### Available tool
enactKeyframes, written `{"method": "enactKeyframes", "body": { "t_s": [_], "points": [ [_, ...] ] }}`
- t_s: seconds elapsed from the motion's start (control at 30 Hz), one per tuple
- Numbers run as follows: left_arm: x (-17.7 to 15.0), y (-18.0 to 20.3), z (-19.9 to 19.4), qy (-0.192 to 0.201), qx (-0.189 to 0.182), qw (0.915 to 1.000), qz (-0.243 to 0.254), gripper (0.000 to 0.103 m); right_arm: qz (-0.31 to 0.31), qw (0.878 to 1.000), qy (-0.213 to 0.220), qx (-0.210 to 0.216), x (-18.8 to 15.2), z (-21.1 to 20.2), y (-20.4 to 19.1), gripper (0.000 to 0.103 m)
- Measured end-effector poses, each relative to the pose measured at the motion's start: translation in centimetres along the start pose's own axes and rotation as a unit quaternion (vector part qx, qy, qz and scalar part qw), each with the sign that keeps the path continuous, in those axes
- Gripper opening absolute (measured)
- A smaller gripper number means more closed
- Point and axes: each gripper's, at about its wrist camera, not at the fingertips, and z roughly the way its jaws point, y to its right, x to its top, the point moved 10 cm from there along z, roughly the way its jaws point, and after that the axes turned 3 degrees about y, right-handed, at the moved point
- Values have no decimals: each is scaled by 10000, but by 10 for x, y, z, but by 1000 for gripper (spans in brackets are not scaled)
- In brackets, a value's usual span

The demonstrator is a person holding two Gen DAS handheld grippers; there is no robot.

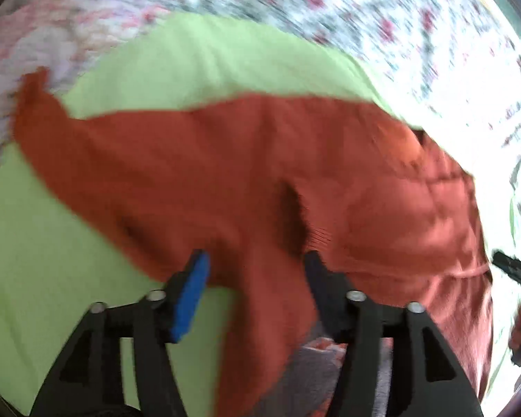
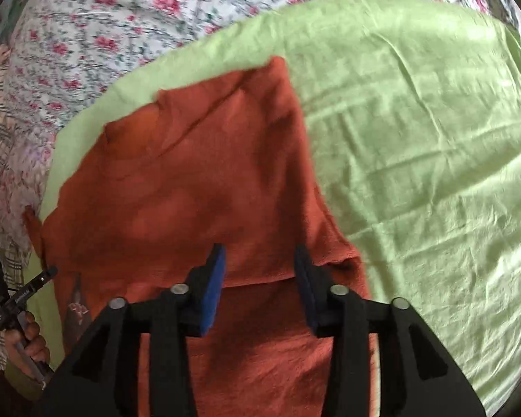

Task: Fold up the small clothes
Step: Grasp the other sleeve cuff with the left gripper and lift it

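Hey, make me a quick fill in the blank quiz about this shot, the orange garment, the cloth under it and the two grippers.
1. The orange garment lies on a light ____ cloth.
2. The bedsheet around that cloth has a ____ print.
3. The jaws of the left gripper and the right gripper both stand ____.
4. The pads on the grippers' fingers are ____.

Missing words: green; floral; open; blue

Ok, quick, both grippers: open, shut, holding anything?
Left gripper: open, pads clear of the orange garment below, holding nothing.
Right gripper: open, above the garment, holding nothing.
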Motion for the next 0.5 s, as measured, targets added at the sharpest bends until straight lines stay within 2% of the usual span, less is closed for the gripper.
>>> {"method": "enactKeyframes", "body": {
  "t_s": [0.13, 0.23, 0.37, 0.5],
  "points": [
    [32, -58, -11, 253, 538, 9968, -531, 79, -13, 9998, -17, 201, -6, 0, -30, 48],
    [63, -110, -10, 354, 983, 9901, -939, 82, -86, 9992, -152, 368, -17, 6, -51, 48],
    [100, -170, 12, 313, 1399, 9802, -1366, 86, -215, 9981, -302, 487, -26, 14, -73, 49],
    [130, -229, 48, 14, 2119, 9662, -1467, 87, -279, 9971, -444, 545, -32, 19, -84, 49]
  ]
}}
